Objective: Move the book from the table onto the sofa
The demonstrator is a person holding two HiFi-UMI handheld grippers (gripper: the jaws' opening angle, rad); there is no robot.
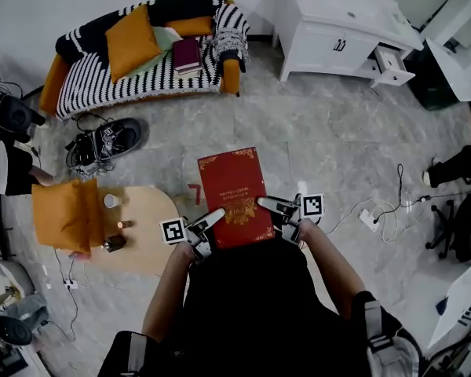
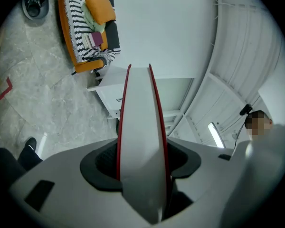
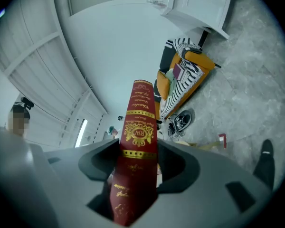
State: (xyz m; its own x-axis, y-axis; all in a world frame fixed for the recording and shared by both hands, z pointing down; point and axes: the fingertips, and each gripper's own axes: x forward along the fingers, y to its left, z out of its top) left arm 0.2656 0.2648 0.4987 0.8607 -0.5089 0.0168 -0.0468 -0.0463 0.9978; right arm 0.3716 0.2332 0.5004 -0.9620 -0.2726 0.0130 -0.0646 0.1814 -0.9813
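Note:
A red book (image 1: pixel 234 195) with gold print hangs flat in front of me, above the floor, clamped from both sides. My left gripper (image 1: pixel 211 221) is shut on its left edge; in the left gripper view the white page edge (image 2: pixel 142 137) fills the gap between the jaws. My right gripper (image 1: pixel 274 208) is shut on the spine side, and the right gripper view shows the gilded red spine (image 3: pixel 137 141) pinched between the pads. The sofa (image 1: pixel 86 77), under a striped throw with orange cushions, stands far ahead to the left. The wooden table (image 1: pixel 149 226) is at my left.
A dark maroon book (image 1: pixel 187 55) lies on the sofa seat. On the table are an orange cushion (image 1: pixel 64 214) and a small cup (image 1: pixel 111 201). A white cabinet (image 1: pixel 337 30) with an open drawer stands ahead right. Cables (image 1: pixel 377 214) and gear (image 1: pixel 102 144) lie on the floor.

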